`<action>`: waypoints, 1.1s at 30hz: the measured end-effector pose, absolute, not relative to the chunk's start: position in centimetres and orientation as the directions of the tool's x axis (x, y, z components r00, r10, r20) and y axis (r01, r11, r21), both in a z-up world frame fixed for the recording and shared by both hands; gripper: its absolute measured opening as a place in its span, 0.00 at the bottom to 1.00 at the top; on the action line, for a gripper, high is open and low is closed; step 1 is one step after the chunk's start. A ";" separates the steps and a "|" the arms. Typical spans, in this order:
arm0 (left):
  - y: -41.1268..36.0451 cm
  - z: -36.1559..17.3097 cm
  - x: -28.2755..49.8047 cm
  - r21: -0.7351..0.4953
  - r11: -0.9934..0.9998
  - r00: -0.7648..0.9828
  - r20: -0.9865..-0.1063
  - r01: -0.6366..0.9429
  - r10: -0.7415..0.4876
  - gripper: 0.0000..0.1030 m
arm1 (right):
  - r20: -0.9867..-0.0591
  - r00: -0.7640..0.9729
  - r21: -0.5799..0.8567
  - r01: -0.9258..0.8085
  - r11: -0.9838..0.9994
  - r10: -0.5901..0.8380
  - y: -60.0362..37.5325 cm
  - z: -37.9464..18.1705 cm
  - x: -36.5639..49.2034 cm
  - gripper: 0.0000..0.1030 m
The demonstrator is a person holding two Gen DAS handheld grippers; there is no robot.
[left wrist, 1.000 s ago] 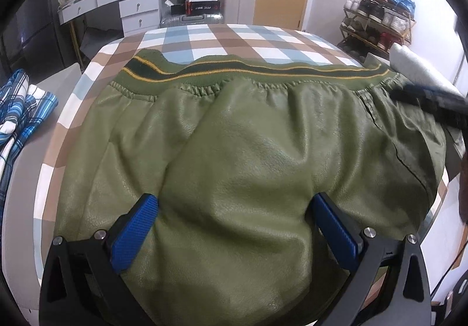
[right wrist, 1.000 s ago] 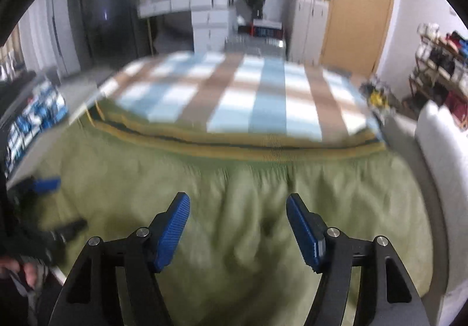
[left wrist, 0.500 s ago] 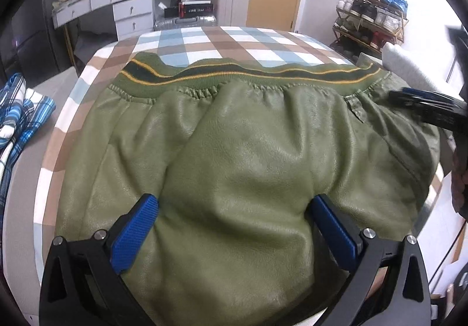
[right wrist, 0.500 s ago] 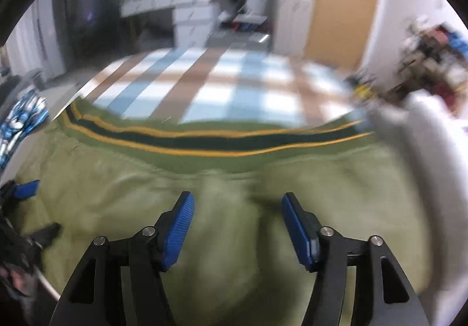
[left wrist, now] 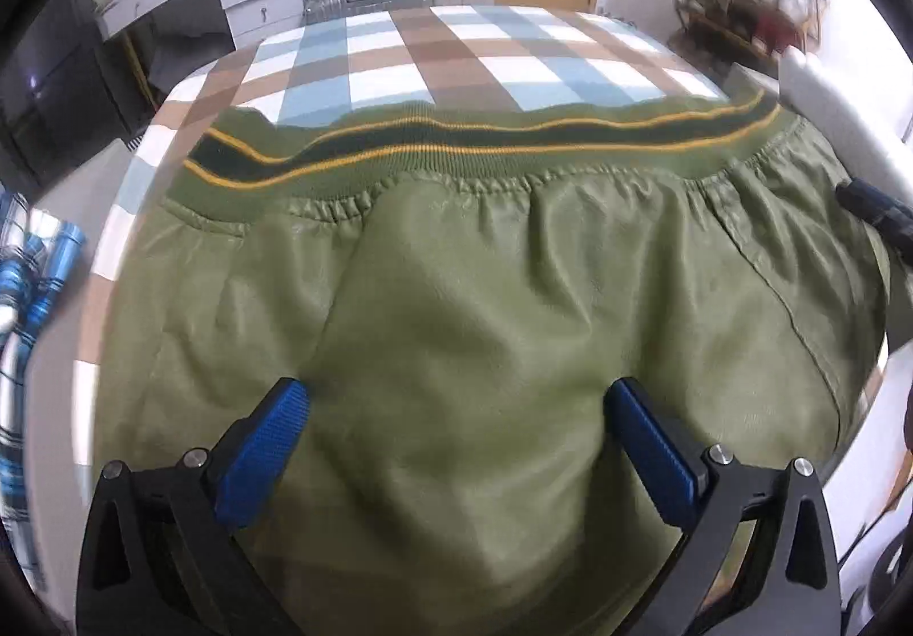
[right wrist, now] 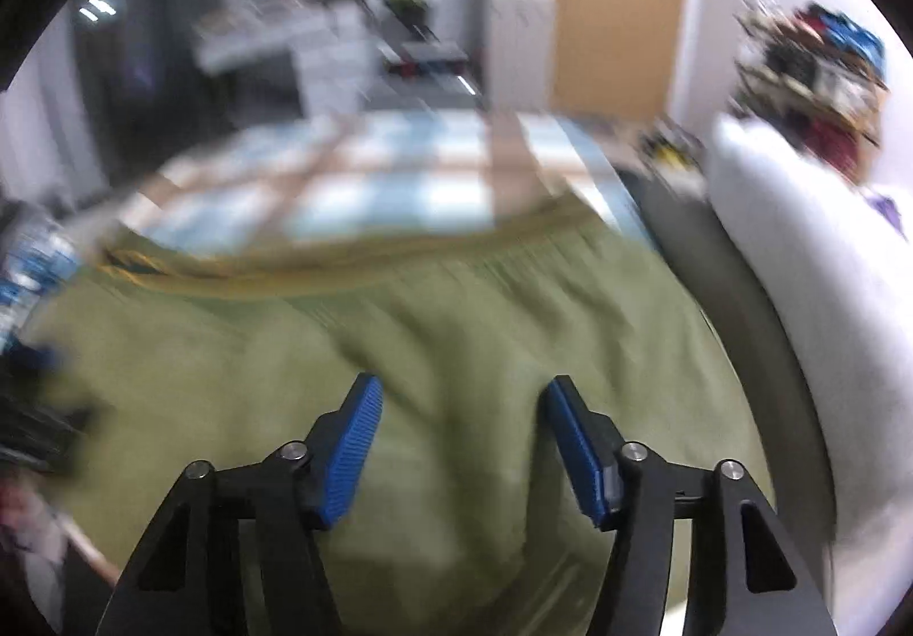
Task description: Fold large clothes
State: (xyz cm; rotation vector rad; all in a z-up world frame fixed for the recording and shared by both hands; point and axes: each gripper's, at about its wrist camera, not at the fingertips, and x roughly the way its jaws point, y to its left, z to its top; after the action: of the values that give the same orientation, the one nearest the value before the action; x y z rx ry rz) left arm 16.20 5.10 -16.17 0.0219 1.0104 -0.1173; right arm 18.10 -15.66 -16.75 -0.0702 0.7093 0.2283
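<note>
Lying spread across the checked bedcover, the olive-green jacket fills most of what your two cameras see, its ribbed hem with dark and yellow stripes at the far side and its smooth body running down under both grippers.

Your left gripper points steeply down over the near part of the jacket. Its blue pads stand wide apart with green fabric bulging up between them, but they do not press on it, so nothing is clamped there. At the right edge of that view, the tip of your right gripper reaches in over the jacket's right side.

From its own camera, your right gripper hangs over the jacket near the bed's right edge, just beside a white cushion. Its jaws have just been closing, yet a clear gap remains between the blue pads, and only loose fabric lies below them. That view is smeared with motion blur, so the cloth probably sits untouched by the pads, though you cannot be sure.

A blue checked garment lies off the bed's left side.
</note>
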 end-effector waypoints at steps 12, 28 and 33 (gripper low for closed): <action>4.8 -16.4 16.5 -0.012 0.995 0.518 -0.853 0.100 -0.062 0.99 | -0.748 0.608 0.023 -0.377 0.926 0.267 -8.7 -21.0 24.8 0.64; 4.7 -15.9 15.9 -0.013 0.993 0.516 -0.854 0.117 -0.072 0.99 | -0.723 0.687 -0.055 -0.164 0.985 0.074 -18.3 -20.0 19.3 0.43; 6.0 -13.0 13.4 0.090 0.990 0.566 -0.824 0.110 0.013 0.99 | -0.669 0.730 -0.013 -0.200 0.980 0.140 -17.2 -17.3 17.3 0.40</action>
State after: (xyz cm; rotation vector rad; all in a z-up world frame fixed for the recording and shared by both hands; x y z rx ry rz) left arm 13.43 5.98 -12.96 0.1370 0.9682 -0.0573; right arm 17.29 -17.15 -17.30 -0.0858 0.7294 0.1871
